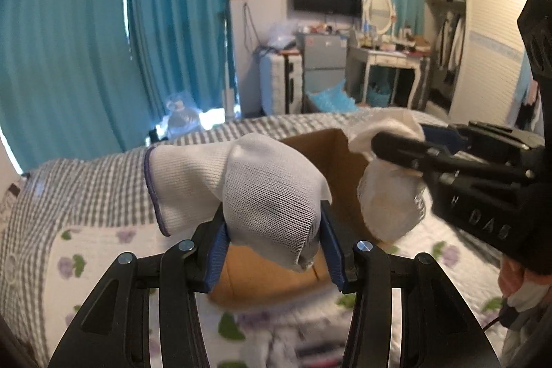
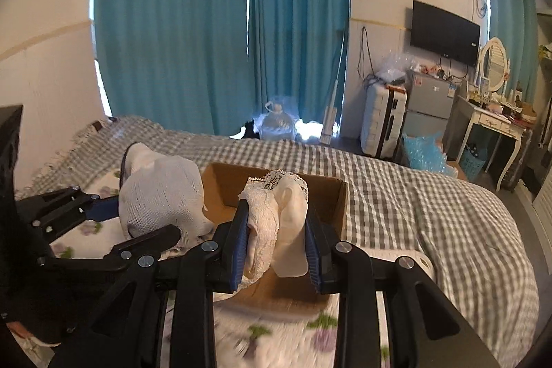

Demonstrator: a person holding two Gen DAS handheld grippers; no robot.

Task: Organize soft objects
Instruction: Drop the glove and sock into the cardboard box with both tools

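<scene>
My left gripper (image 1: 274, 237) is shut on a white mesh sock with a purple-edged cuff (image 1: 262, 192); it also shows in the right wrist view (image 2: 162, 195). My right gripper (image 2: 277, 237) is shut on a cream lace-trimmed cloth bundle (image 2: 279, 212), seen from the side in the left wrist view (image 1: 390, 192). Both are held over an open brown cardboard box (image 2: 331, 192) on the bed; the box shows behind the sock in the left wrist view (image 1: 331, 154).
The bed has a grey checked blanket (image 2: 431, 195) and a floral sheet (image 1: 103, 250). Behind are teal curtains (image 2: 207, 23), a water jug (image 2: 277, 123), a suitcase (image 2: 379, 123), a small fridge (image 2: 427, 102), a dressing table (image 2: 496, 119) and a wardrobe (image 1: 483, 40).
</scene>
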